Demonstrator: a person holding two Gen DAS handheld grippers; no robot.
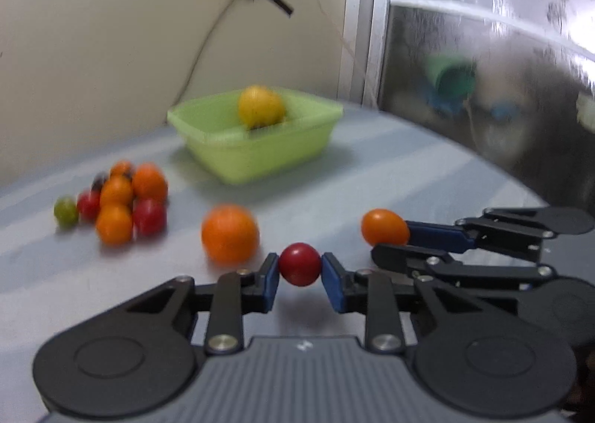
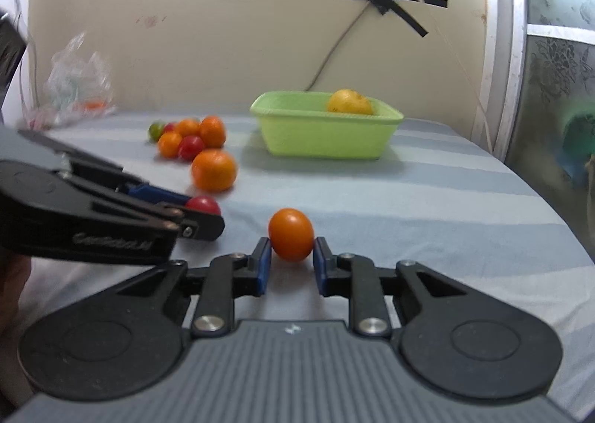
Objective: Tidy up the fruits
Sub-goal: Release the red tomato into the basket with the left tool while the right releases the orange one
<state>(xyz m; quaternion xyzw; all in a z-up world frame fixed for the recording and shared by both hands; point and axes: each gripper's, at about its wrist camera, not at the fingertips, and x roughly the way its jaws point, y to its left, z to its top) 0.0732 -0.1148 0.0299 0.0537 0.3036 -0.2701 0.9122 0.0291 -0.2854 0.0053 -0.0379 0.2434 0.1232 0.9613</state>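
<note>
My left gripper [image 1: 299, 266] is shut on a red cherry tomato [image 1: 299, 263] and holds it just above the striped cloth. My right gripper [image 2: 290, 255] is shut on an orange cherry tomato [image 2: 290, 234]; it also shows in the left wrist view [image 1: 385, 227]. A green basket [image 1: 256, 140] at the back holds a yellow fruit [image 1: 260, 106]. A loose orange [image 1: 230, 233] lies ahead of the left gripper. A pile of small orange, red and green fruits [image 1: 119, 201] lies to the left.
The table [image 2: 427, 199] wears a blue-striped cloth. A crumpled plastic bag [image 2: 74, 88] lies at the far left by the wall. A cable hangs down the wall behind the basket. A patterned glass panel stands at the right.
</note>
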